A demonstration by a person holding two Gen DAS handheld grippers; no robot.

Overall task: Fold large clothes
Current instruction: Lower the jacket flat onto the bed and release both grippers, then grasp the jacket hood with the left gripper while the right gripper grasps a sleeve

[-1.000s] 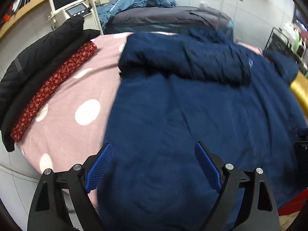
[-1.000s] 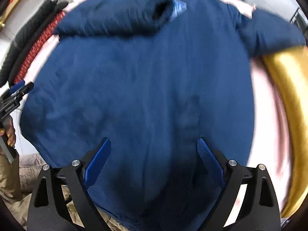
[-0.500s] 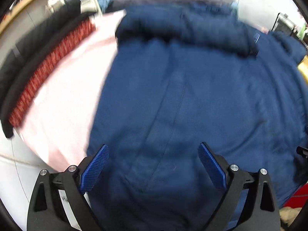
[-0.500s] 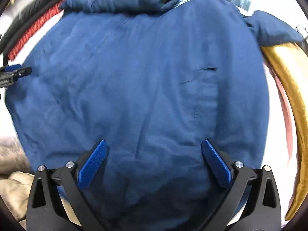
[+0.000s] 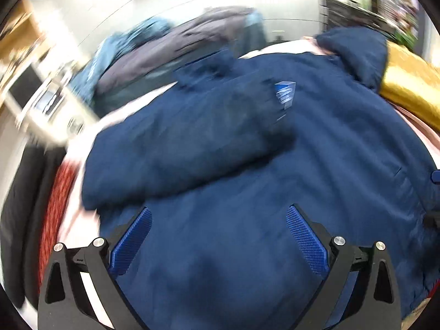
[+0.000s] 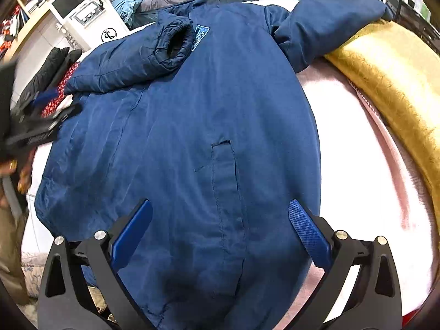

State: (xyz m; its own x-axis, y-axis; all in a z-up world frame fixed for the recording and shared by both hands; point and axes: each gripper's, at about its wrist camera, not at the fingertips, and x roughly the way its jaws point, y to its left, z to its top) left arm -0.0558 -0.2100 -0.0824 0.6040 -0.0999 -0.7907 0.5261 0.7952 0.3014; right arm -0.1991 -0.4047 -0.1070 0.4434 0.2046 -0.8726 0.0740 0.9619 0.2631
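While both grippers hover above it, the navy jacket (image 6: 178,143) lies spread on the pink blanket (image 6: 365,170).
Left gripper (image 5: 218,236) jaws are opening, nothing between them; right gripper (image 6: 220,228) fingers stand wide, empty. One sleeve (image 6: 129,60) is folded across the jacket's chest; a gold cloth (image 6: 390,77) lies beside it.

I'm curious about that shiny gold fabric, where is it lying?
In the right wrist view, the gold fabric lies along the right edge of the pink blanket, beside the navy jacket, with the jacket's outstretched sleeve resting against its far end.
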